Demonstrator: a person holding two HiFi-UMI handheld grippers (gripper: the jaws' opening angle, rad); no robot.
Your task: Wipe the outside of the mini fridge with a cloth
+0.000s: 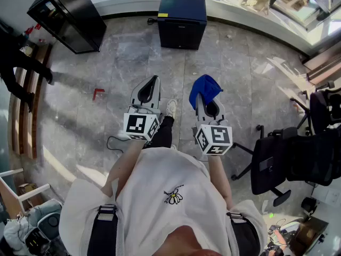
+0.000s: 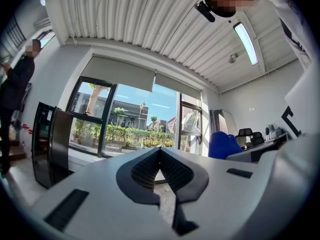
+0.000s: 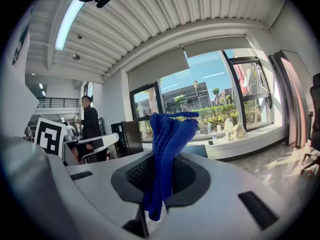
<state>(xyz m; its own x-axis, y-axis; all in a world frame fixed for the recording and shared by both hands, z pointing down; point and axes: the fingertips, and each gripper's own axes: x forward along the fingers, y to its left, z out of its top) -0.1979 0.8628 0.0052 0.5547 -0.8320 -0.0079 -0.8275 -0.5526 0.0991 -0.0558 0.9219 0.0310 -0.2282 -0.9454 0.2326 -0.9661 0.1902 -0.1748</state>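
While we stand well back from the work, we list, left to right:

1. The left gripper [image 1: 153, 83], its jaws pressed together on nothing.
2. The mini fridge [image 1: 182, 21], a dark cube on the floor [image 1: 122, 57] by the window ledge [image 1: 133, 4], well ahead of us.
3. The right gripper [image 1: 205, 101], its jaws clamped on the cloth [image 1: 205, 87].

The cloth is blue and knitted. We judge it light, soft and floppy, best gripped at its bunched middle. Its long axis runs along the jaws, with the free end toward the fridge.
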